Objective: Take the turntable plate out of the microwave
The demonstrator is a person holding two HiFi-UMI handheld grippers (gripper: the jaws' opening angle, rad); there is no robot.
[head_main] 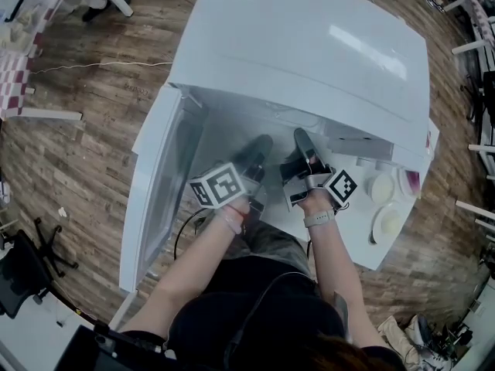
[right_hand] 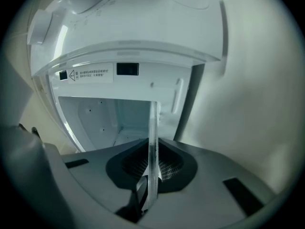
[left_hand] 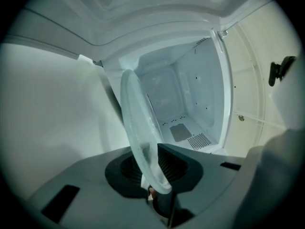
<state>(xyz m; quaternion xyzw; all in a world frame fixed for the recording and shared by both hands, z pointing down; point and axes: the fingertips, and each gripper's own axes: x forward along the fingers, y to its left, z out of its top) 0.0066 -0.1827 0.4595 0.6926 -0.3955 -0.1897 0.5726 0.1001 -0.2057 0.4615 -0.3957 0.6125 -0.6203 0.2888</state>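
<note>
The white microwave (head_main: pixel 309 45) stands with its door (head_main: pixel 158 184) swung open to the left. Both grippers reach into its opening side by side. My left gripper (head_main: pixel 259 149) is shut on the rim of the clear glass turntable plate (left_hand: pixel 138 123), which rises tilted from between the jaws in front of the bare cavity (left_hand: pixel 190 104). My right gripper (head_main: pixel 303 141) is shut on the same plate, seen edge-on as a thin glass strip (right_hand: pixel 153 142) between its jaws. In the head view the plate itself is hard to make out.
Two round dials (head_main: pixel 383 188) sit on the control panel right of the opening. A black cable (head_main: pixel 186 230) loops below the door. Wooden floor (head_main: pixel 85 91) surrounds the microwave, with a black chair base (head_main: pixel 31 261) at the left.
</note>
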